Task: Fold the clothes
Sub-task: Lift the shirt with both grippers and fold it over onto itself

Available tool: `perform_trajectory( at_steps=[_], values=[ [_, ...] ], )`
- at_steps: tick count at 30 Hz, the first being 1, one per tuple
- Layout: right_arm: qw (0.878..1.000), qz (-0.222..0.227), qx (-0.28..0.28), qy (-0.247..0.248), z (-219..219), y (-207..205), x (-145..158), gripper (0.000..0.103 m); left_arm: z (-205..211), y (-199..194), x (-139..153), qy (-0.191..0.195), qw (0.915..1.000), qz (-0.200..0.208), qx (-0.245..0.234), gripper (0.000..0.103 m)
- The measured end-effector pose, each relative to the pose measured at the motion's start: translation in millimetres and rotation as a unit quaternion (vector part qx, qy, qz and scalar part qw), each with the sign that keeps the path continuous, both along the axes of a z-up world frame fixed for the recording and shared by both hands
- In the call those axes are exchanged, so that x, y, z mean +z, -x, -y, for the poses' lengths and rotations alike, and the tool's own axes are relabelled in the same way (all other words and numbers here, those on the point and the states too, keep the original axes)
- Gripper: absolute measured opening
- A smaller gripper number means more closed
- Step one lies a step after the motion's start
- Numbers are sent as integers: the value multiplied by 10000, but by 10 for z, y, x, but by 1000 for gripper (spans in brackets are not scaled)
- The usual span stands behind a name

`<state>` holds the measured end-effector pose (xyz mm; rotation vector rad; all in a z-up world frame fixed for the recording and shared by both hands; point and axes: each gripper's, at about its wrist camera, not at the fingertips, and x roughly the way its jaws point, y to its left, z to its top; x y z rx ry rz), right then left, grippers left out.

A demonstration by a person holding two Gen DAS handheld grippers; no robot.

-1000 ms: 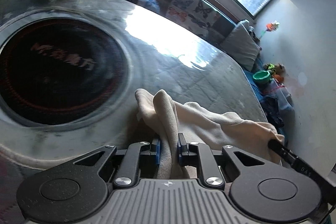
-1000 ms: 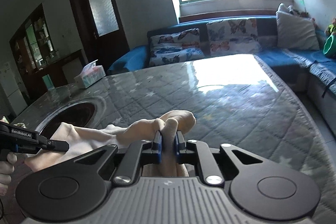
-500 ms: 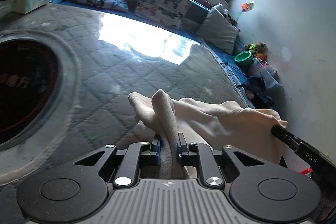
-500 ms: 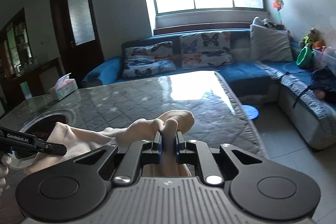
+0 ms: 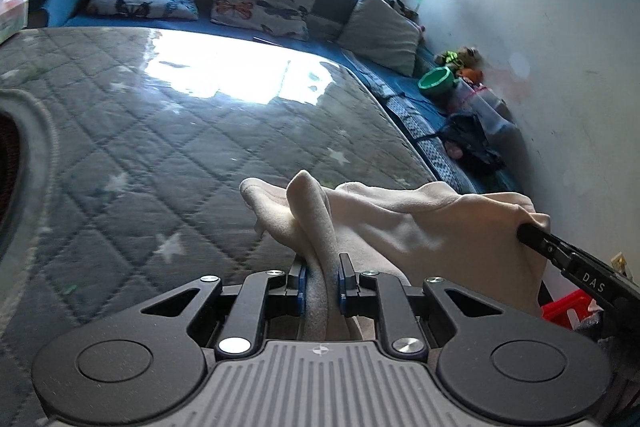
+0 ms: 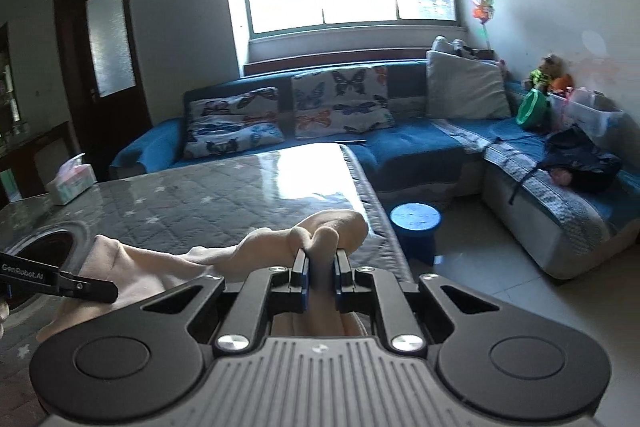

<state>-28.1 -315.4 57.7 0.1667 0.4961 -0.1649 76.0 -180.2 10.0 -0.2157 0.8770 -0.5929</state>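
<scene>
Left gripper and right gripper each pinch the cream garment (stretched between them). Ahead of the right gripper the quilted table ends; open floor lies right.

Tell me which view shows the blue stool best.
The right wrist view: the blue stool stands in plain sight on the floor, between the table's edge and the sofa. The left wrist view does not show it.

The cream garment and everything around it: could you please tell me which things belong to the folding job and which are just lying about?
Part of the job:
- cream garment
- left gripper, shut on it
- right gripper, shut on it
- quilted table

Just lying about:
- tissue box
- butterfly cushions
- green bowl
- blue stool
</scene>
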Motion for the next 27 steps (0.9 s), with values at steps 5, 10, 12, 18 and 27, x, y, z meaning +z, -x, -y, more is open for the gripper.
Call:
perform_trajectory(
  at_steps=[5,10,12,18,27],
  values=[
    [9997,-116,-223,42,176,0,-65,10,193,-20,-53,-21,9997,-110,-220,16],
    [9988,-264,-407,31,334,-22,-191,10,332,-69,-102,-124,9992,-134,-355,16],
    [9984,-345,-448,32,386,-46,-251,10,352,-76,-128,-179,9990,-138,-391,16],
    [9968,-582,-551,-66,480,-122,-445,10,345,-112,-208,-287,9982,-276,-442,17],
    [9950,-812,-571,-134,470,-207,-628,13,294,-96,-244,-447,9972,-173,-570,21]
  ],
)
